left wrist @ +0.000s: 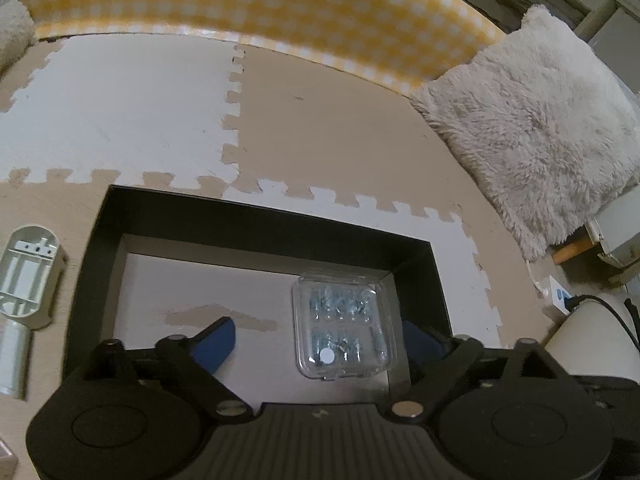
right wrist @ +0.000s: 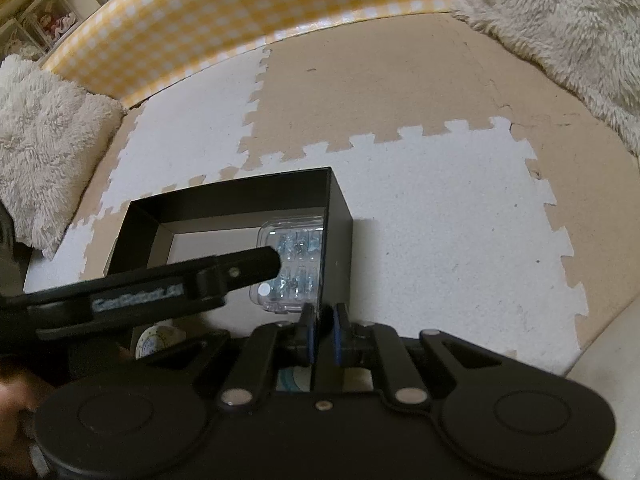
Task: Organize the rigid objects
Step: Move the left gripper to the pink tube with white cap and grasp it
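lying flat on the floor of the black box (left wrist: 256,220), close to its right wall and nearer the front than the far edge, the clear plastic case (left wrist: 342,330) holds small bright metal parts in rows. the left gripper (left wrist: 316,342) stands spread wide over the box, its blue pads (left wrist: 216,344) on either side of the case and clear of it, so nothing is held there. the right gripper (right wrist: 323,334) is pinched narrow on the box's right wall near the front corner, apparently steadying it. the case looks stiff and light, though its smooth glossy shell will likely be slippery, and a thin lid could flex or pop under a hard squeeze. the safest hold seems to be across its two long side walls, low down. outside the box's left wall lie a white plastic bracket (left wrist: 28,276) and a pale cylinder (left wrist: 14,356).
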Motion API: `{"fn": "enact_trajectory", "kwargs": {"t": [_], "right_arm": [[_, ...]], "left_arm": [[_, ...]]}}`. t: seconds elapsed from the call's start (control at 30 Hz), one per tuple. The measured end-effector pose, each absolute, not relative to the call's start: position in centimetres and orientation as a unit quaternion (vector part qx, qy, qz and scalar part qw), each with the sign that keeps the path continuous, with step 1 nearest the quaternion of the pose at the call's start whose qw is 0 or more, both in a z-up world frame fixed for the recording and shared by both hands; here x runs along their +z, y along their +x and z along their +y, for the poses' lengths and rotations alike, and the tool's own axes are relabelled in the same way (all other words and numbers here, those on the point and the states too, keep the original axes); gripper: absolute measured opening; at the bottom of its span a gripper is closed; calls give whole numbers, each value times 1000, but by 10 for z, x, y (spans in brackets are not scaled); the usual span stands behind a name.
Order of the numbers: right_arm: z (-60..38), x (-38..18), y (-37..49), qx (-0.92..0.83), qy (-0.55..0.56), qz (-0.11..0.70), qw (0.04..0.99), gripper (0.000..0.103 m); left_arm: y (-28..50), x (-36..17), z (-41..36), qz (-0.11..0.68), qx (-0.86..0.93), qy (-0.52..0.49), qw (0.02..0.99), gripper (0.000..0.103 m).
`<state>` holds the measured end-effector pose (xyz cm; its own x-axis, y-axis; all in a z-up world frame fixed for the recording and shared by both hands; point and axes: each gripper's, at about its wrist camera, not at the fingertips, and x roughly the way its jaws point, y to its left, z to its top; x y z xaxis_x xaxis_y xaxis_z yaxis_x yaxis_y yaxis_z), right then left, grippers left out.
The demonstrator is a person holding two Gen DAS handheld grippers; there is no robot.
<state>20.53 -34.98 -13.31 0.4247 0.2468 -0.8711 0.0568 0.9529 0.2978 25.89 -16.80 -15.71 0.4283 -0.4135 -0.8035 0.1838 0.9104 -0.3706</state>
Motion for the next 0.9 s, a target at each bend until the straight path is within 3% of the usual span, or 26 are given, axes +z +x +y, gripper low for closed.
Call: {"fn": "enact_trajectory", "kwargs": {"t": [0.33, 0.9], "right_arm": [[-352, -133, 205, 58, 144, 534, 831, 10], [-351, -134, 206, 55, 140, 535, 831, 10]], "left_arm": [[241, -124, -155, 494, -203, -106, 839, 103], [193, -68, -92, 439, -197, -41, 876, 103]]}}
